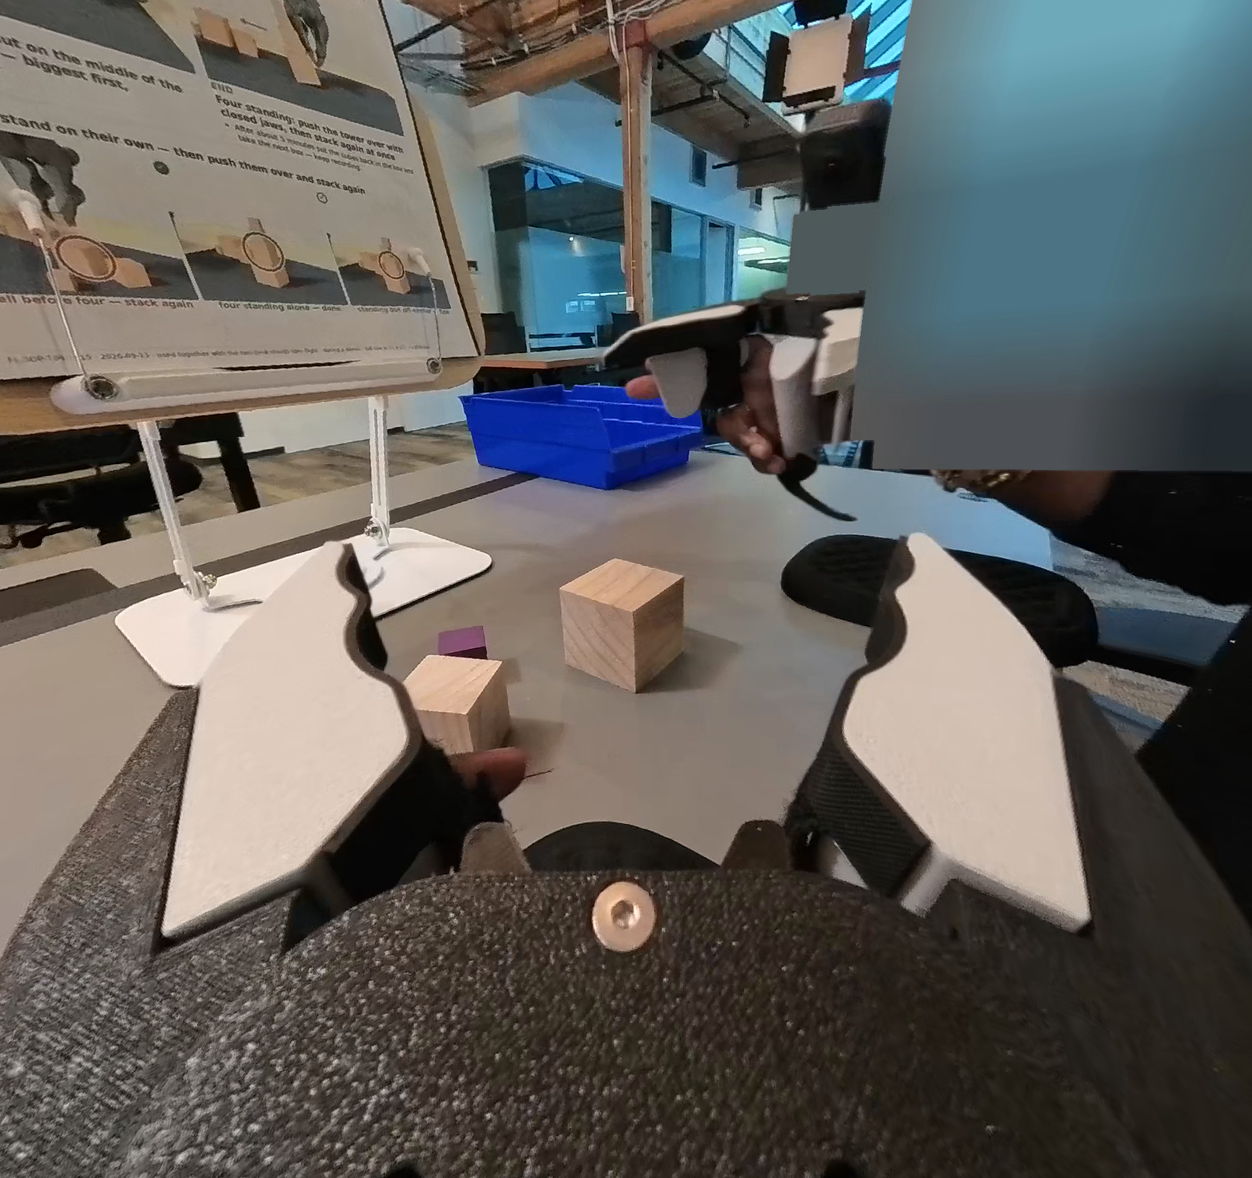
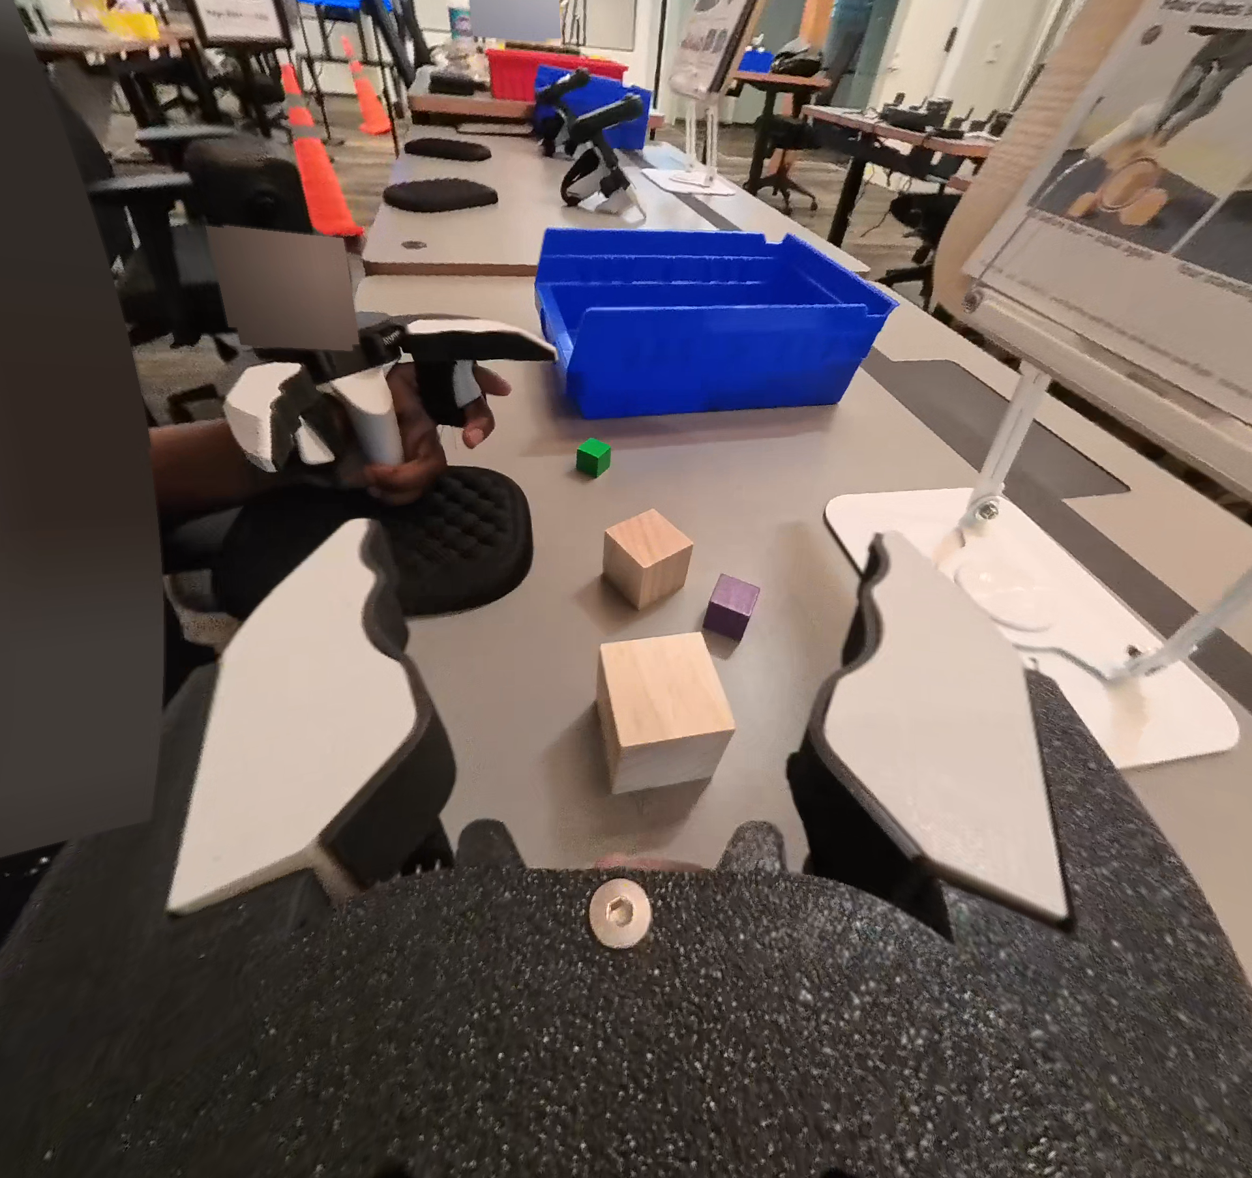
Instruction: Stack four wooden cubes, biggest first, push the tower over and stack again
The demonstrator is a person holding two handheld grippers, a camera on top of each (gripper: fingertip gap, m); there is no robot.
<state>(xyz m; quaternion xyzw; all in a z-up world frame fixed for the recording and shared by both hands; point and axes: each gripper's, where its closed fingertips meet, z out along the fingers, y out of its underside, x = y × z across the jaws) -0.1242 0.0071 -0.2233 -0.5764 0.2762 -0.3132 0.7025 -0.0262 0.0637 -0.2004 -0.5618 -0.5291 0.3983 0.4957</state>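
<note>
the right gripper point(image 2: 623, 576) has its fingers point(image 2: 305, 705) wide apart over the table point(image 2: 779, 468), with a big wood block point(image 2: 660, 712) low in the middle between them, not touched.

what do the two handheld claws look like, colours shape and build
Both match. The left claw has two broad flat white fingers with wavy black-edged inner rims, on a speckled black textured body with one silver hex bolt. The right claw is the same. Side on, it shows a slim pointed white and black beak, a pale grey pistol handle and a curved black trigger lever.
</note>
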